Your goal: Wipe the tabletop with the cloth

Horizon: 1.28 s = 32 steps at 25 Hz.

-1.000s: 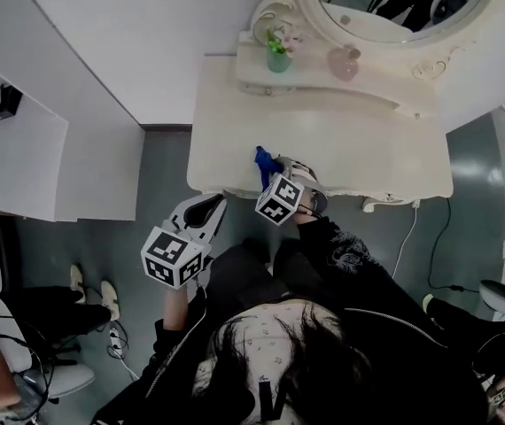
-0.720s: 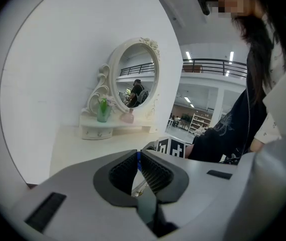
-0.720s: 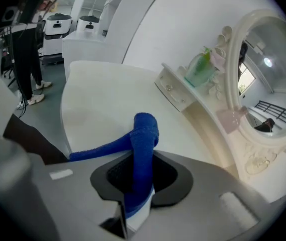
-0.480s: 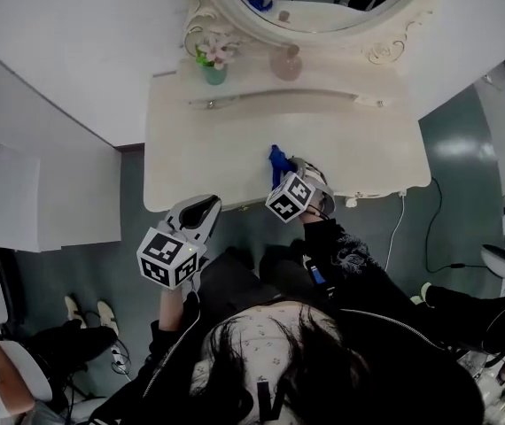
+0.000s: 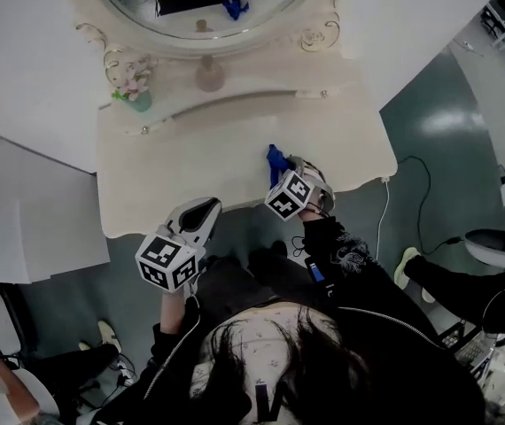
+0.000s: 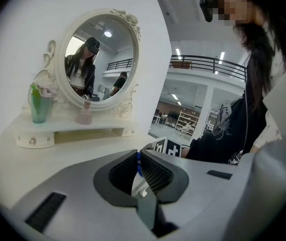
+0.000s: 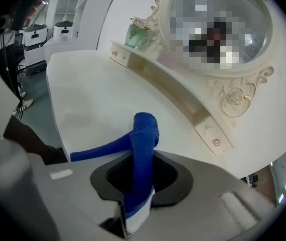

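A blue cloth (image 5: 275, 159) (image 7: 143, 134) is pinched in my right gripper (image 5: 286, 168) (image 7: 142, 157), and one end trails onto the cream tabletop (image 5: 190, 162) (image 7: 93, 104). That gripper sits over the table's front part, right of its middle. My left gripper (image 5: 202, 212) (image 6: 139, 160) hangs just off the table's front edge. Its jaws are pressed together with nothing held. In the left gripper view the tabletop (image 6: 37, 159) stretches ahead toward the mirror.
At the back, a raised shelf (image 5: 235, 96) carries a green cup with flowers (image 5: 136, 96) and a pink bottle (image 5: 209, 76), under an oval mirror (image 5: 208, 3). A cable (image 5: 428, 193) lies on the floor at the right. A white cabinet (image 5: 22, 237) stands at the left.
My right gripper and the cloth have slid rightward along the tabletop, from its left part to right of the middle. The left gripper stays off the front edge.
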Available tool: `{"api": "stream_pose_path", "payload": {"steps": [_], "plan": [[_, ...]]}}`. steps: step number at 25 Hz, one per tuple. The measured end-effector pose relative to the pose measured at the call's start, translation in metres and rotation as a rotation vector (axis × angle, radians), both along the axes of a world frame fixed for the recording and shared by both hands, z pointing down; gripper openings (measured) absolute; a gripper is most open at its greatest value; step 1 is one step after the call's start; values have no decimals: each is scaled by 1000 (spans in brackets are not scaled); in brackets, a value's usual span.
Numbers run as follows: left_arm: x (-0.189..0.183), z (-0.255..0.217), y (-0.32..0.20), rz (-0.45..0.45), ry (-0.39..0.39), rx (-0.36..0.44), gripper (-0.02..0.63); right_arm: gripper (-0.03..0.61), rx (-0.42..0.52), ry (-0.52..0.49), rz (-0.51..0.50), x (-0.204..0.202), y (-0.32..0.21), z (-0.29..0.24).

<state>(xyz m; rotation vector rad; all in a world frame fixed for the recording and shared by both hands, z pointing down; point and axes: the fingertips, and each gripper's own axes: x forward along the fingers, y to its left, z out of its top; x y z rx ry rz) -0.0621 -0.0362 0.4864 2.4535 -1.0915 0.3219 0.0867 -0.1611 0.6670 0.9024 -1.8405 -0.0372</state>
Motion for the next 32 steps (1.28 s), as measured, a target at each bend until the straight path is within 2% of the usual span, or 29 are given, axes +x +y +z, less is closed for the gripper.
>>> {"api": "stream_pose_path", "payload": {"steps": [7,15,23,32], "plan": [[82,2,-19,49,9,2,2,75,2,8,59,98,-16,1],[143,8,-37,109,-11,-6,2,74,56,55,176,211,-39,3],[176,3,-36,155,-31,-8,2,74,54,64,303,298,-39,-2],[186,5,-38,160,-41,-14,2,74,45,43,408,346,-43,0]]}}
